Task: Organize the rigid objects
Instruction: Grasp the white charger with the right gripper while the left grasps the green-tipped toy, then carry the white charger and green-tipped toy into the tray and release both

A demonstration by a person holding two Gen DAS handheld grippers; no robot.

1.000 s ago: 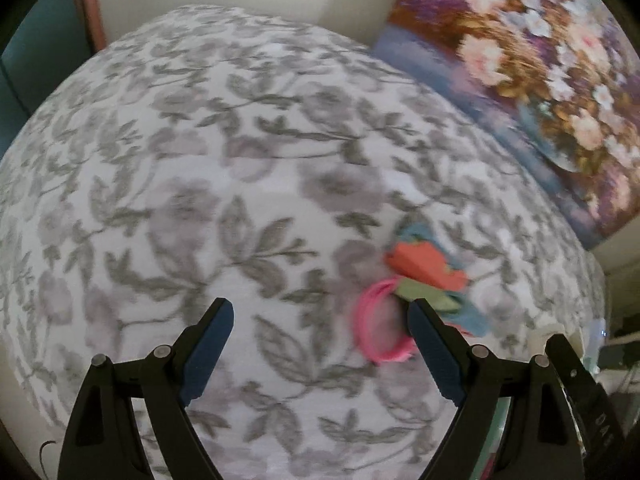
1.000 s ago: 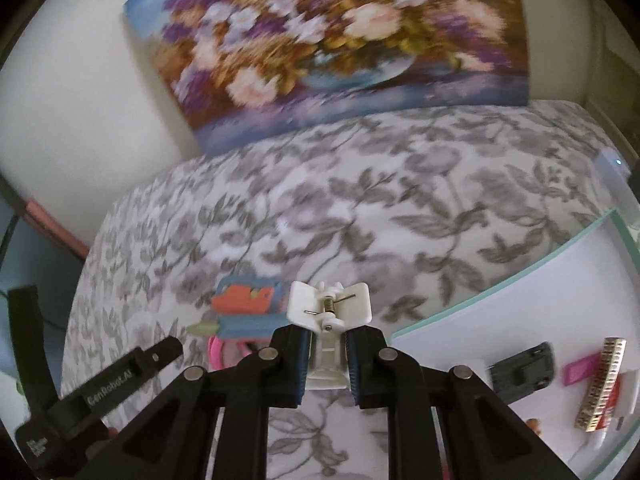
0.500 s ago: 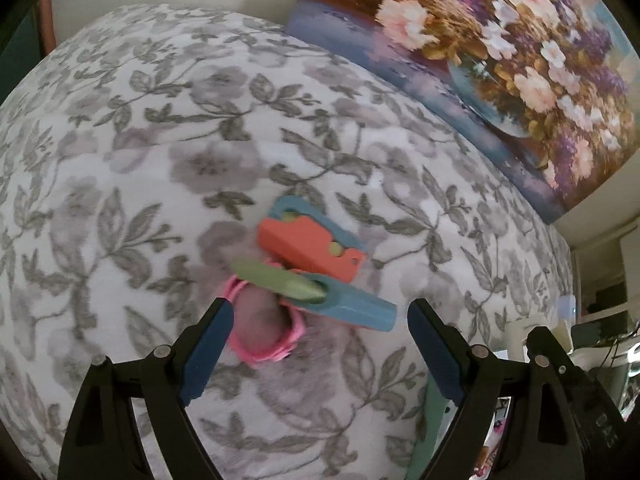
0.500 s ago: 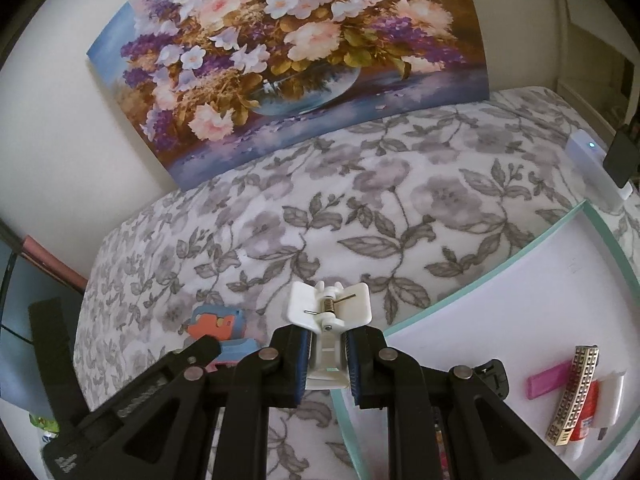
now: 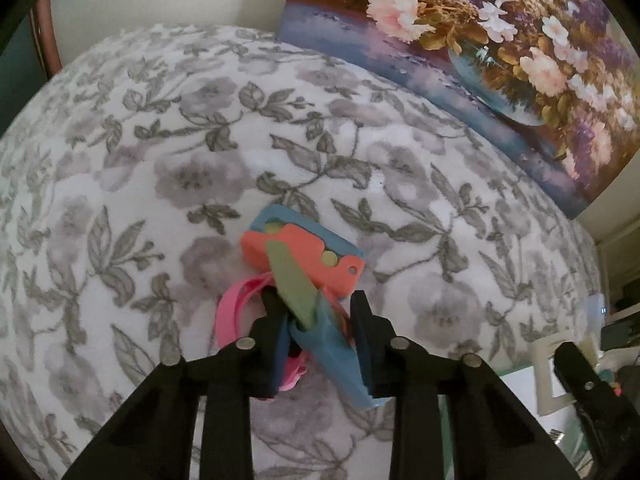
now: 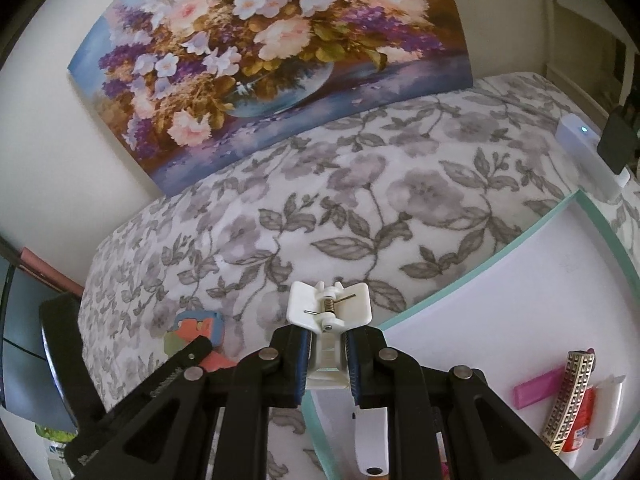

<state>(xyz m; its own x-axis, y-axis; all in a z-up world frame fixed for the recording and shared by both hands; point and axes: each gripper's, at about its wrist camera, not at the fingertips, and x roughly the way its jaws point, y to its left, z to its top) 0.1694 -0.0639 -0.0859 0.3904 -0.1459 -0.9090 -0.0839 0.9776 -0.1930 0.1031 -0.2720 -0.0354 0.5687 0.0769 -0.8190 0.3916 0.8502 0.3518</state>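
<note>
Open floral bedspread [image 6: 360, 208] ahead; painting [image 6: 264, 52] walls off its far edge

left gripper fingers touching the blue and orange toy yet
Touching. In the left wrist view the left gripper has both fingers pressed against the blue and orange toy, with no gap visible on either side.

Your left claw [image 5: 316, 312] hides part of the pink band [image 5: 236, 304]; at 5 o'clock, the red tube [image 6: 578, 424] is half hidden.
</note>
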